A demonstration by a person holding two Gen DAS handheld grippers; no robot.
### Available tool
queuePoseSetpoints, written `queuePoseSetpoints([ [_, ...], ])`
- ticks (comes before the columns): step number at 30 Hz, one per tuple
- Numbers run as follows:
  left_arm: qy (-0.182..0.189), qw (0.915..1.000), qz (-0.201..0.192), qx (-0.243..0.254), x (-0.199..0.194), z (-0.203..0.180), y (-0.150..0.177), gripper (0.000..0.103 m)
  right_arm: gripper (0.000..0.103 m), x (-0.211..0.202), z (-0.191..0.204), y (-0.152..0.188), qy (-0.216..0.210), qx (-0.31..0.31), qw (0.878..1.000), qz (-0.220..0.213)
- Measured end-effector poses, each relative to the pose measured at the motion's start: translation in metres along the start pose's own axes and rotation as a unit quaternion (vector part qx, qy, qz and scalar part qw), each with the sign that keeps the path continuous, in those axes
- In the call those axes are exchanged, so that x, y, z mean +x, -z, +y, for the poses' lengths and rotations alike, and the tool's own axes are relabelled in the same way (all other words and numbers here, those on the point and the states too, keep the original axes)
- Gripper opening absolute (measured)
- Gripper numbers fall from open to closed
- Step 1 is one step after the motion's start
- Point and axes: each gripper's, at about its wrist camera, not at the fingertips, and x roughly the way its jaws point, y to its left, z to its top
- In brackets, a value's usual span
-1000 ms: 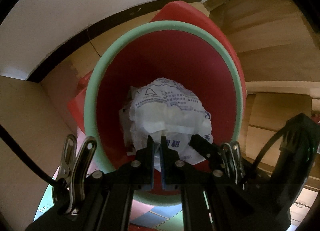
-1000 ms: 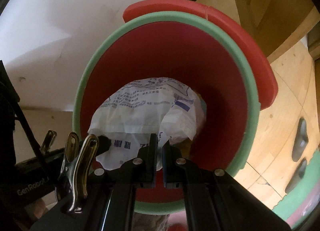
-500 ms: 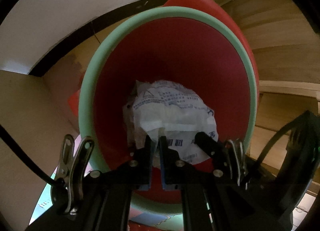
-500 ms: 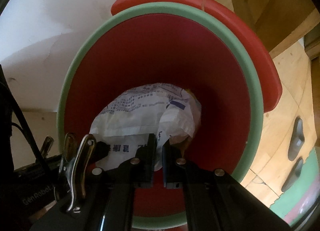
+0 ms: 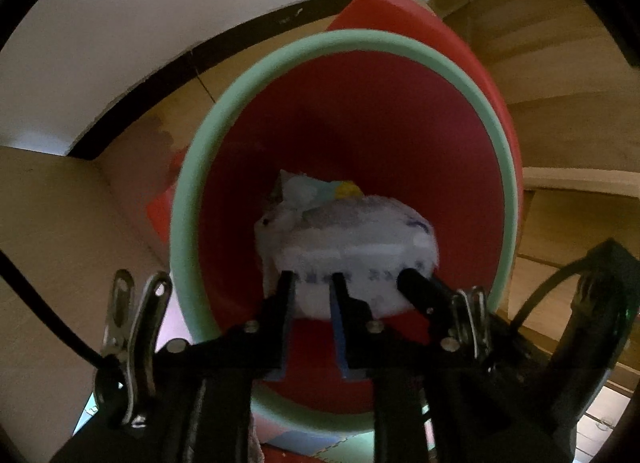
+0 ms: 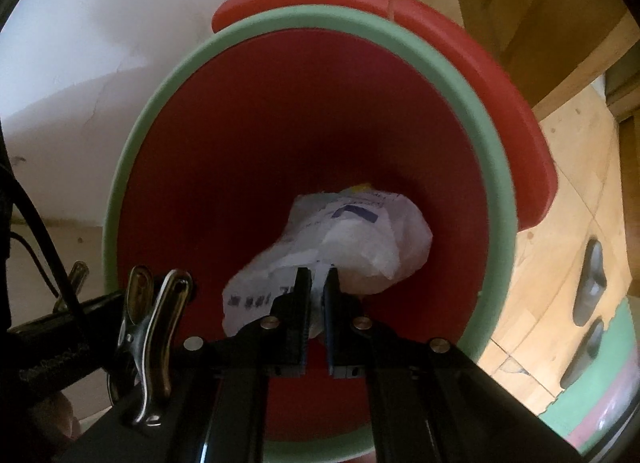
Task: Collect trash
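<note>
Both grippers point down into the red bin [image 5: 360, 151], jaws opening. The left gripper [image 5: 312, 277] has let go; the right gripper [image 6: 318, 277] has a fold of the crumpled printed bag [image 6: 360, 239] between its pads – the drop seems nearly done. The left view alone shows yellow-and-pale trash [image 5: 344, 191] beyond; the right, its lid [image 6: 500, 103].

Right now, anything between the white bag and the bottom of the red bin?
Nothing visible blocks it. The white bag is already inside the red bin, below its green rim. Both the left gripper and right gripper are opening with bag edges between their jaws. The bin floor beneath is hidden.
</note>
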Motion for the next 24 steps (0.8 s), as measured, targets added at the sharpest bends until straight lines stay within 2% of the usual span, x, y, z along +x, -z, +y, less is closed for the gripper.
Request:
queuePoseSetpoints([
  [1,-0.003,1.0,-0.004,0.0,-0.002,0.001,0.0,0.024,0.013,-0.001,0.002,0.001,-0.003,-0.001,1.0,-0.005],
  [3,-0.01,0.9998,-0.015,-0.005,-0.007,0.002,-0.002,0.026,0.028,-0.004,0.004,0.001,-0.01,-0.006,1.0,-0.017],
  [5,-0.008,0.9997,-0.019,-0.014,-0.011,0.005,-0.002,0.032,0.036,-0.009,0.007,0.002,-0.008,-0.006,1.0,-0.026],
  [7,-0.001,0.9995,-0.024,-0.022,-0.016,0.008,-0.001,0.033,0.041,-0.012,0.003,0.0,-0.012,0.002,0.999,-0.03],
  [8,0.003,0.9993,-0.029,-0.024,-0.019,0.009,-0.001,0.034,0.047,-0.015,0.002,0.001,-0.015,0.007,0.999,-0.033],
  [9,0.006,0.9991,-0.032,-0.025,-0.021,0.009,-0.001,0.035,0.056,-0.017,0.001,0.002,-0.019,0.014,0.999,-0.035],
  [11,0.01,0.9989,-0.037,-0.026,-0.025,0.01,-0.001,0.037,0.066,-0.021,0.0,0.006,-0.028,0.023,0.999,-0.039],
  [14,0.02,0.9984,-0.043,-0.029,-0.032,0.009,0.002,0.038,0.067,-0.029,-0.011,0.014,-0.029,0.024,0.998,-0.044],
  [15,0.025,0.9981,-0.046,-0.032,-0.035,0.009,0.003,0.039,0.067,-0.032,-0.012,0.002,-0.032,0.026,0.998,-0.043],
  [19,0.042,0.9971,-0.052,-0.035,-0.044,0.006,0.004,0.043,0.067,-0.045,-0.016,0.006,-0.033,0.026,0.998,-0.053],
  [24,0.078,0.9941,-0.061,-0.043,-0.066,-0.009,0.01,0.045,0.067,-0.055,-0.028,0.014,-0.034,0.035,0.996,-0.072],
])
